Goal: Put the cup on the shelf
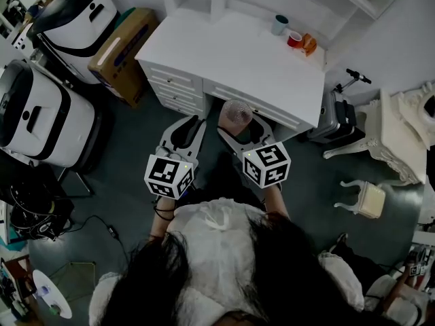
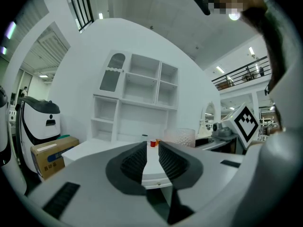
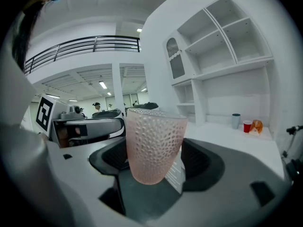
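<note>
A white worktop point(image 1: 224, 60) with a shelf point(image 3: 222, 67) unit at its back stands ahead on a dark floor, flanked by a cardboard box point(image 1: 122, 53) and a small stool point(image 1: 367, 197). On its far right corner cluster a grey cup point(image 1: 279, 24), a red cup point(image 1: 294, 40) and an orange object point(image 1: 309, 44). The right claw point(image 1: 238, 124) is clenched on the pink dimpled cup point(image 3: 152, 145), held upright at the worktop's near edge. The left claw point(image 2: 152, 150) is nearly closed, with nothing in it.
</note>
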The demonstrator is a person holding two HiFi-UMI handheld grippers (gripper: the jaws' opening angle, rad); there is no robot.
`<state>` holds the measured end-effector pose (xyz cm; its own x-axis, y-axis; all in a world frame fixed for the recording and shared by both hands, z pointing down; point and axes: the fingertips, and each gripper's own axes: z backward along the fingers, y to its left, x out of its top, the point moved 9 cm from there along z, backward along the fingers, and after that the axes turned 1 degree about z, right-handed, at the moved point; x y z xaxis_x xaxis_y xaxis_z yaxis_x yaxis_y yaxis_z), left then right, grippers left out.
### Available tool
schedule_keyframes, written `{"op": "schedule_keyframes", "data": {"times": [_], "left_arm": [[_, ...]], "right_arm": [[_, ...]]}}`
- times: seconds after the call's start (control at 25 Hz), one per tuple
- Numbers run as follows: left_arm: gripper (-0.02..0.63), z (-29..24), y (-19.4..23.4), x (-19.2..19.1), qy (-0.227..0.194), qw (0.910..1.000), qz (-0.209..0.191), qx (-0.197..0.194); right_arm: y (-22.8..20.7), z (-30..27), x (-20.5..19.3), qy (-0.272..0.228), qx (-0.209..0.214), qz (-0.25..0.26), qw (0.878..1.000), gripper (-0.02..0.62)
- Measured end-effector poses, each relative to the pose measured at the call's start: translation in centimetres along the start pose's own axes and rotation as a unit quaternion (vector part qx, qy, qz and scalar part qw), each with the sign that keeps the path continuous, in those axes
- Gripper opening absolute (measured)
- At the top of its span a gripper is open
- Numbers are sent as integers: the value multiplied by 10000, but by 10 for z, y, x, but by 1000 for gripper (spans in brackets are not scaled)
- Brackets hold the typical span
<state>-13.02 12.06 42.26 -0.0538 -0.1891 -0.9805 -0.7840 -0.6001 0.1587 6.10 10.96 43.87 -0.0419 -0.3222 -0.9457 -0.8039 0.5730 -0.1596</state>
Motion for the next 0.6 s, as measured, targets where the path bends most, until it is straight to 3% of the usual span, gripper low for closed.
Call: {"op": "schedule_keyframes", "data": {"times": [0.6], "left_arm": [[84, -127, 57, 37, -63, 9998, -171, 111]], "right_arm": [[-109, -86, 56, 7, 110, 142, 9998, 347]]}}
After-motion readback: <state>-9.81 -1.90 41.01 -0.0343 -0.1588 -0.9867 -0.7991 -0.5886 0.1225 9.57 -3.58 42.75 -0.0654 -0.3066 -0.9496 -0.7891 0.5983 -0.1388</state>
